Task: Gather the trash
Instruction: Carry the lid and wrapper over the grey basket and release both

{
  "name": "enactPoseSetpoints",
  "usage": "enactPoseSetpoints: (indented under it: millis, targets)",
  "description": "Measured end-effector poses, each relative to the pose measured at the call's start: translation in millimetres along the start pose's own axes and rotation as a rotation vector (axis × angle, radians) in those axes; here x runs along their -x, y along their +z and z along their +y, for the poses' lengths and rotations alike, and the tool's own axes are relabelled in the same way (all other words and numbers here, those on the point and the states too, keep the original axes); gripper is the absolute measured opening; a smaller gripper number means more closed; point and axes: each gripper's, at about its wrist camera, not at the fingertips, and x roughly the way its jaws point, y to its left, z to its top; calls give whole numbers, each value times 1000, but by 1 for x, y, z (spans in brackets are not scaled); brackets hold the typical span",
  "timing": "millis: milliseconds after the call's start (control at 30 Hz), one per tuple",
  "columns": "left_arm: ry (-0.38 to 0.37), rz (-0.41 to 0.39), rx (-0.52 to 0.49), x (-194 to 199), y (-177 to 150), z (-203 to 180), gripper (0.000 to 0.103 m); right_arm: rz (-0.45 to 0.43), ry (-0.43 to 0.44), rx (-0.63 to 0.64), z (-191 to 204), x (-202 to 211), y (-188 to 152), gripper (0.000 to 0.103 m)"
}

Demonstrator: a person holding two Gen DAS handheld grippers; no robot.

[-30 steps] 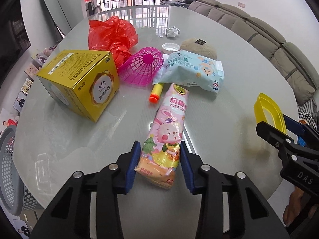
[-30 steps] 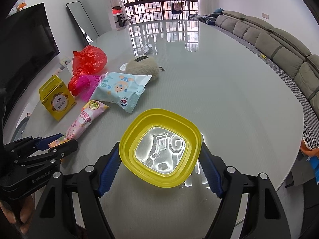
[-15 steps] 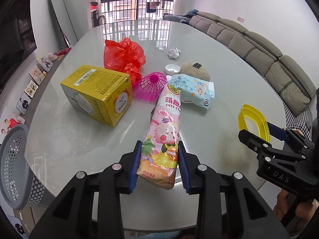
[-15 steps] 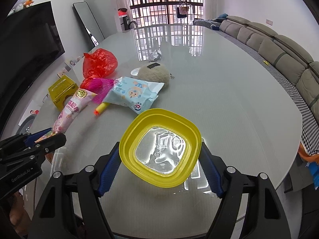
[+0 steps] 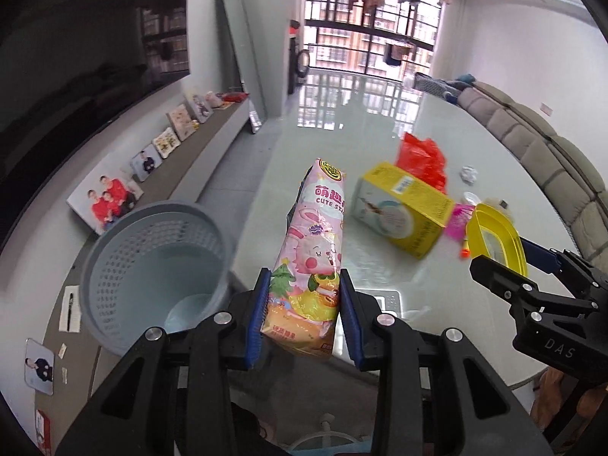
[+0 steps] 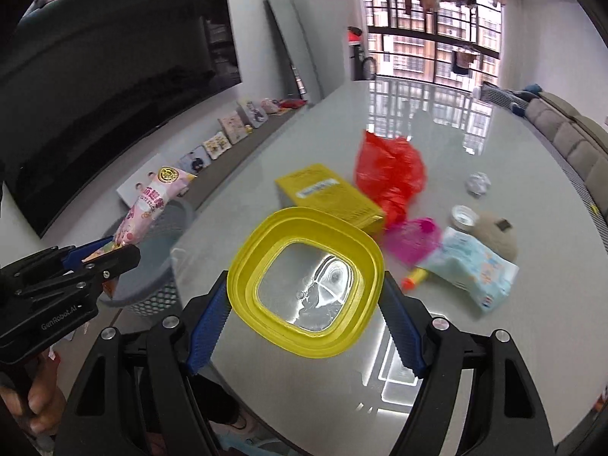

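Observation:
My left gripper (image 5: 303,313) is shut on a pink snack bag (image 5: 313,250) and holds it in the air over the table's left edge, just right of a grey perforated waste basket (image 5: 152,266) on the floor. My right gripper (image 6: 306,306) is shut on a yellow plastic lid (image 6: 306,281) held above the table. The lid (image 5: 494,239) and right gripper (image 5: 532,292) also show at the right of the left wrist view. The bag (image 6: 148,205) and left gripper (image 6: 76,266) show at the left of the right wrist view, over the basket (image 6: 159,266).
On the glass table (image 6: 475,174) lie a yellow box (image 6: 326,193), a red plastic bag (image 6: 387,174), a pink mesh cup (image 6: 410,239), a wipes pack (image 6: 471,266), an orange-yellow tube (image 6: 414,277), a beige plush (image 6: 497,235), a white cap (image 6: 463,214) and crumpled foil (image 6: 478,184). A sofa (image 5: 551,159) runs along the right.
Both grippers have swung left with their loads. The snack bag has risen off the table and now sits next to the basket; the lid has moved left above the table.

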Motion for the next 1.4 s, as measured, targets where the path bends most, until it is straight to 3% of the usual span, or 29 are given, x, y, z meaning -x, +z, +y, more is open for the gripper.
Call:
enactPoseSetpoints:
  millis: [100,300,600,933,1033,1100,1167,1400]
  targets:
    - [84,2,57,-3,-4,48,34,22,80,59,47,-30,18,73]
    - [183,34,152,-20,-15,120,34,63,172,140,127,-80,43,73]
    - [213,121,239,-64,-36,193,34,161,215,243,212,-157,59,73]
    - [174,201,275,-109,-42,229,37,251,209,292,236,-211,57,73]
    - [160,213,304,-117,-44,239,47,265,204,286,235,-215,53,75]
    - [165,209,317,-118,-46,242,64,269,201,292,235,-217,52,76]
    - [171,194,321,-115,-45,243,72,266,202,299,236,-219,52,78]
    - [179,189,327,-112,-44,242,74,251,197,296,236,-220,51,79]
